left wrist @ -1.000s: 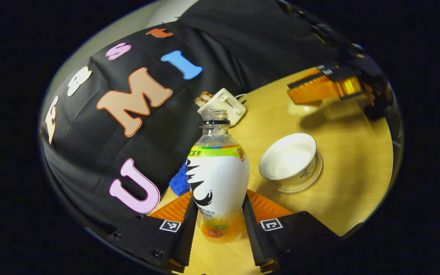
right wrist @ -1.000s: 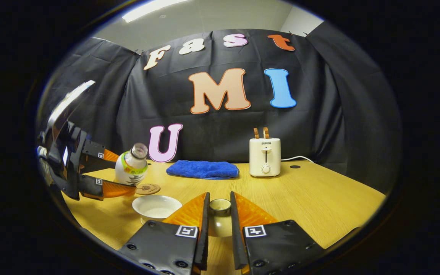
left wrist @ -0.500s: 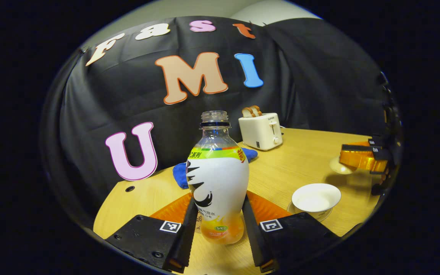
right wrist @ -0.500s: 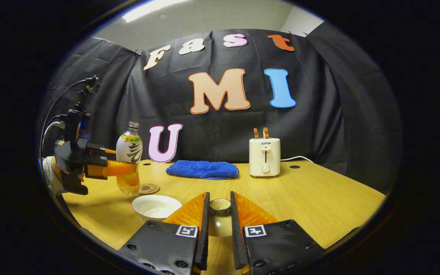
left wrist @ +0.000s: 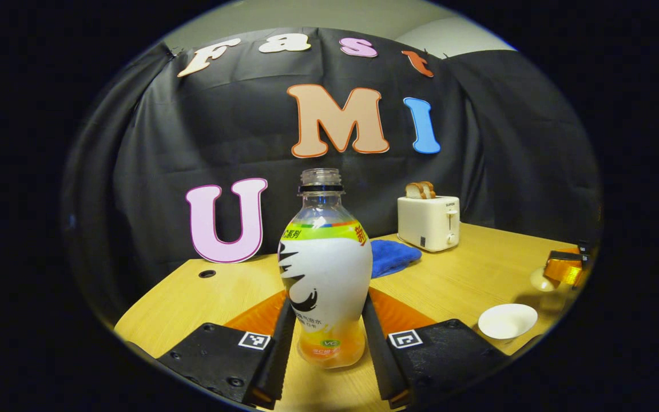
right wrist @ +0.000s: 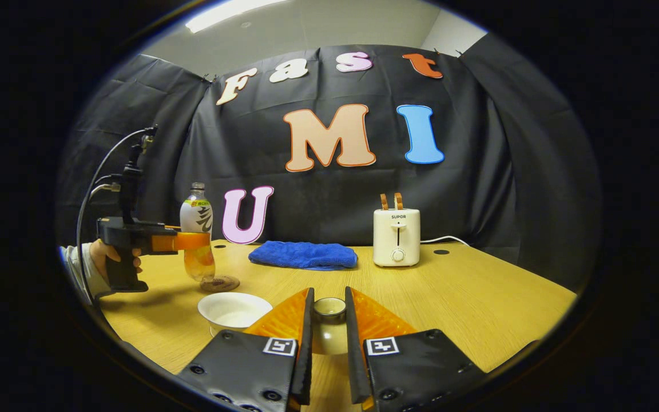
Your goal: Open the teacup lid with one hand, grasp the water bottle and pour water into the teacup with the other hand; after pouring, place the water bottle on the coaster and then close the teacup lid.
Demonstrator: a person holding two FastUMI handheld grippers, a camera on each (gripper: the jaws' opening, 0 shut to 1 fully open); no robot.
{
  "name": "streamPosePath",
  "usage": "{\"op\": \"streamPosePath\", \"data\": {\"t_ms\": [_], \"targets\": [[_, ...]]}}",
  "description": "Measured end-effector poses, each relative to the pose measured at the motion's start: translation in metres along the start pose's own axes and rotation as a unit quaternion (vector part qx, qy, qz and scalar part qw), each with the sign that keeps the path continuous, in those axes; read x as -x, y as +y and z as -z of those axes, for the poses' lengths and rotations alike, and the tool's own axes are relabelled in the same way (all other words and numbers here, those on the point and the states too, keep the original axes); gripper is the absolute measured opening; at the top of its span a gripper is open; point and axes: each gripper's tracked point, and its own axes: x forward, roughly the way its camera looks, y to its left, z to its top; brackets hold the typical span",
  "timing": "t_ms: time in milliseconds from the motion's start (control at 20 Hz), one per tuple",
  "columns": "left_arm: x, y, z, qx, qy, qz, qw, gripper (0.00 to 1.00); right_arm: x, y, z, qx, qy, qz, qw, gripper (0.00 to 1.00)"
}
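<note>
Now, table [right wrist: 478,303]: your wooden top carries everything, with a blue cloth [right wrist: 303,254] and a toaster [right wrist: 396,236] along the back by the booth wall.
Bottle [left wrist: 324,269]: upright and uncapped, it sits between your left gripper's fingers; in the right gripper view its base [right wrist: 199,269] is on or just above the coaster [right wrist: 220,283], and you cannot tell if it touches.
Left gripper [left wrist: 325,343]: your fingers are closed against both sides of the bottle's lower body; your hand [right wrist: 106,257] holds the handle at the table's left edge.
Teacup [right wrist: 234,311]: open, on its saucer, near the coaster and just left of your right gripper.
Right gripper [right wrist: 328,332]: your fingers are pinched on the teacup lid [right wrist: 329,326], held beside the cup.
Lid, from the left gripper view [left wrist: 541,279]: well apart from the cup [left wrist: 507,321].
</note>
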Motion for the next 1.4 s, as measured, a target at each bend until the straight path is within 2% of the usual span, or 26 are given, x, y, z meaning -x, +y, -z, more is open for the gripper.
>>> {"op": "streamPosePath", "data": {"t_ms": [150,350,450,600,950,1000,1100,1200,1400], "targets": [[-0.006,-0.004,0.004,0.020,-0.003,0.000,1.000,0.61,0.000,0.001,-0.001,0.001,-0.001,-0.002,1.000,0.30],[-0.023,-0.003,0.009,0.015,0.013,-0.003,1.000,0.61,0.000,0.000,-0.001,-0.002,-0.002,-0.003,1.000,0.32],[-0.036,-0.001,0.009,0.011,0.018,-0.007,1.000,0.61,0.000,0.000,0.000,-0.003,-0.002,-0.003,1.000,0.30],[-0.032,0.001,0.021,0.009,0.034,-0.009,0.999,0.63,0.000,0.001,0.000,-0.001,-0.003,-0.003,1.000,0.30],[-0.030,0.004,0.019,0.030,0.018,-0.017,0.999,0.67,-0.001,0.000,0.000,-0.001,-0.003,-0.002,1.000,0.32],[-0.028,0.002,0.020,0.034,0.018,-0.015,0.999,0.69,0.000,0.000,-0.001,0.000,-0.003,-0.002,1.000,0.30],[-0.028,0.002,0.022,0.037,0.021,-0.020,0.999,0.71,0.000,0.000,-0.001,0.001,-0.003,-0.002,1.000,0.32],[-0.026,0.003,0.024,0.036,0.021,-0.024,0.999,0.79,0.000,0.000,-0.001,0.002,-0.004,-0.001,1.000,0.30],[-0.024,0.003,0.024,0.032,0.024,-0.025,0.999,0.89,0.000,0.000,-0.001,0.001,-0.004,-0.001,1.000,0.30]]}}
